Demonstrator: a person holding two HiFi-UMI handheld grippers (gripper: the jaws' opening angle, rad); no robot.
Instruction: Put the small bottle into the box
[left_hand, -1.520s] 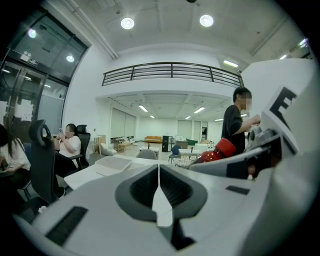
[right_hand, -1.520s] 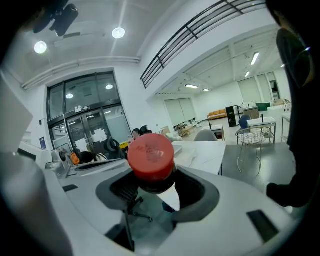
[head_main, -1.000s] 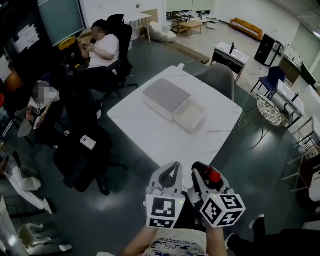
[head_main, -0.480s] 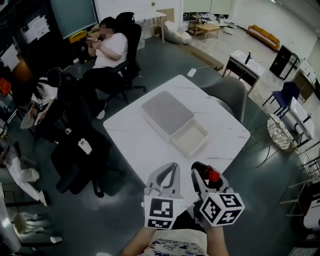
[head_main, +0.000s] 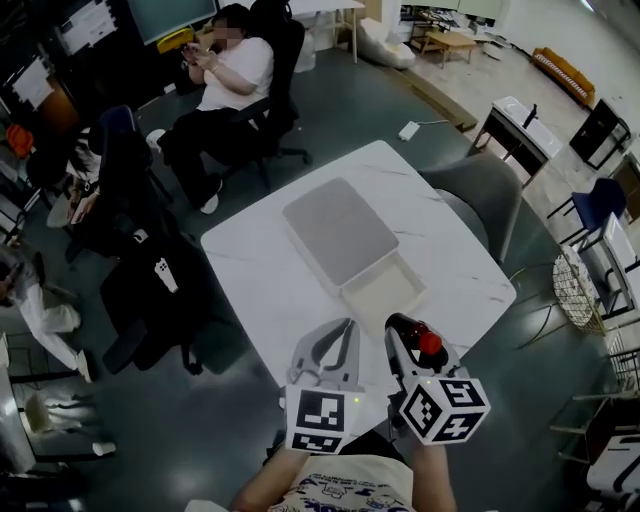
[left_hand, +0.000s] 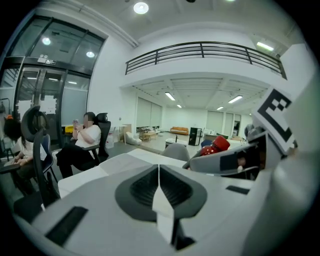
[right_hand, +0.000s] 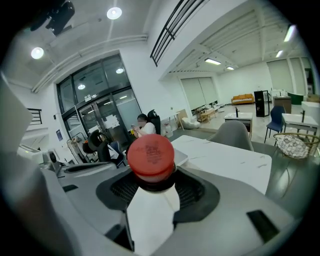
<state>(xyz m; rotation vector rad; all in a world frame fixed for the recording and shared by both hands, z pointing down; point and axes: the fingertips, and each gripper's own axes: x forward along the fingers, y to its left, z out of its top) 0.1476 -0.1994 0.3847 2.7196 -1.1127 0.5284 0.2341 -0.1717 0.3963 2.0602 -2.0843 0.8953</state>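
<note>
White table (head_main: 290, 270) stood on a grey office floor, with seated people at the far left. On it lay an open white box (head_main: 383, 296), touching a flat grey cover (head_main: 340, 230) on its far side. At the near edge I held my left gripper (head_main: 340, 345), jaws pressed together on nothing. Just right of it, my right gripper (head_main: 405, 335) clamped the small red-capped bottle (right_hand: 151, 156), nearer than the box.

Box (head_main: 385, 292) on tbl (head_main: 258, 268); bottle (head_main: 428, 344) in front, rt.
</note>
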